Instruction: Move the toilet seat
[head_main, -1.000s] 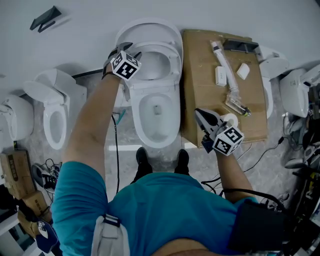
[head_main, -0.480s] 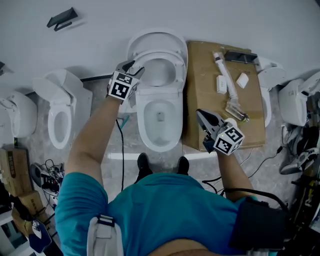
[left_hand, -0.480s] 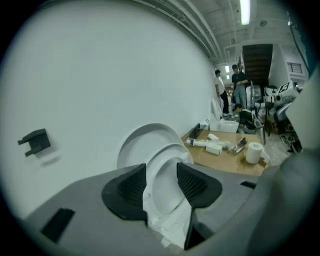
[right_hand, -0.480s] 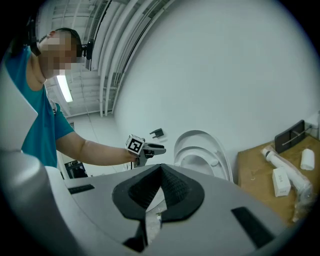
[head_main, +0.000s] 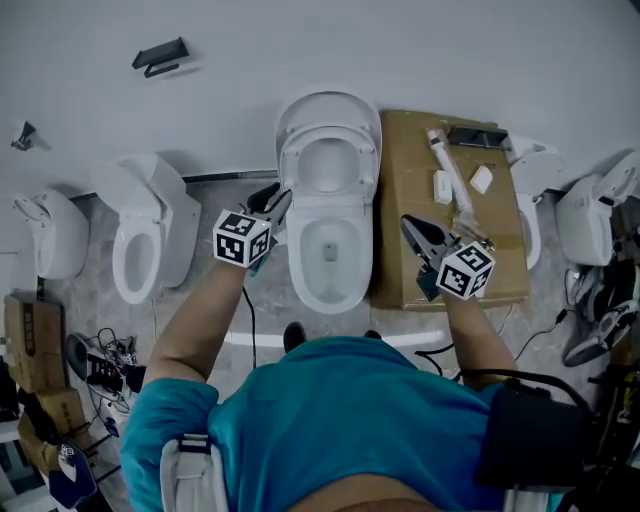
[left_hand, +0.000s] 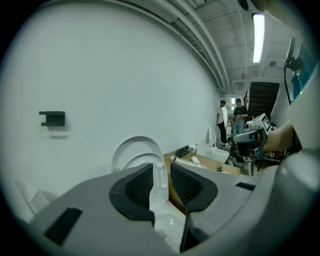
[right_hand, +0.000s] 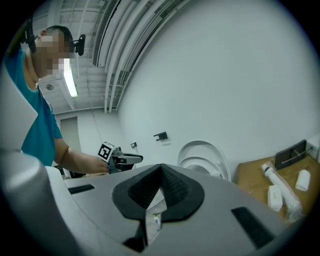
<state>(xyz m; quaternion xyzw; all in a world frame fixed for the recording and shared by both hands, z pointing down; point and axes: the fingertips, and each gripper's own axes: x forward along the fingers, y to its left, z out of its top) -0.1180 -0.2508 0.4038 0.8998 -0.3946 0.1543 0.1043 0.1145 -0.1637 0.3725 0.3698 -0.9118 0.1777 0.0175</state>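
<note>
The white toilet (head_main: 328, 262) stands against the wall with its lid (head_main: 330, 105) and seat ring (head_main: 328, 182) both raised. My left gripper (head_main: 278, 198) hovers left of the bowl, apart from the seat. Its jaws are closing with nothing between them. In the left gripper view (left_hand: 161, 172) the raised seat (left_hand: 159, 176) shows beyond the narrow gap. My right gripper (head_main: 412, 228) hangs over the cardboard, right of the bowl, its pads meeting at the tips. In the right gripper view (right_hand: 160, 170) the seat (right_hand: 200, 162) stands upright past the jaws, and the left gripper (right_hand: 137, 159) shows to the left.
A cardboard sheet (head_main: 415, 262) with a pipe (head_main: 450, 170) and small white parts lies right of the toilet. Other toilets stand at the left (head_main: 145, 245) and right (head_main: 535, 190). Cables and boxes (head_main: 35, 345) clutter the floor at both sides. A black bracket (head_main: 160, 55) hangs on the wall.
My left gripper has come off the seat's left rim and drawn back, down and to the left of the bowl. The seat stays raised. The right gripper has barely shifted.
</note>
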